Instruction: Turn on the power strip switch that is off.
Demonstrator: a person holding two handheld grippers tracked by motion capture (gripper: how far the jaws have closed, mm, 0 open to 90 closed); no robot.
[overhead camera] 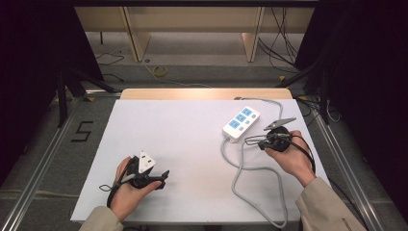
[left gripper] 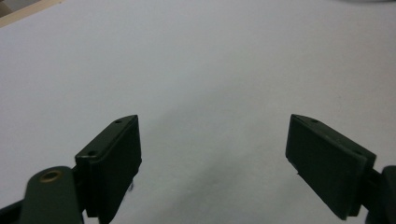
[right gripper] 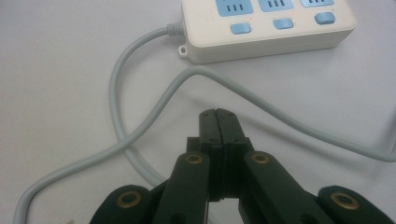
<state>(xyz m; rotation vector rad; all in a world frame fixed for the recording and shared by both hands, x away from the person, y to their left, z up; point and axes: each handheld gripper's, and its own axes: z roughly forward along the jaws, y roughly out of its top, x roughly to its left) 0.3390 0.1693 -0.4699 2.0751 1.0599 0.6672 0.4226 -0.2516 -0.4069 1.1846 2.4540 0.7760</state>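
1. Your right tool (right gripper: 218, 116) has its jaws pressed flat together with nothing between them; it hangs just above the grey cable (right gripper: 140, 130), pointing toward the white power strip (right gripper: 266, 32).
2. Your left tool (left gripper: 212, 154) stands wide open and empty over the bare table (left gripper: 210, 60), near the front left of the table (overhead camera: 183, 139) in the high view, well apart from the strip.
3. The power strip (overhead camera: 241, 123) lies flat at the right rear of the table, blue sockets facing up. Its cable (overhead camera: 240, 168) loops forward past your right hand (overhead camera: 288, 156) and runs off the near edge.
4. Judging from this, you are in the approach: the right tool (overhead camera: 250, 141) is lined up on the cable end of the strip, but nothing is gripped yet.
5. The next move calls for opening the right jaws before closing in, then settling them around the cable or the strip's corner without snagging the crossed loop underneath.
6. Bring the left tool (overhead camera: 163, 179) across only if the strip needs steadying.
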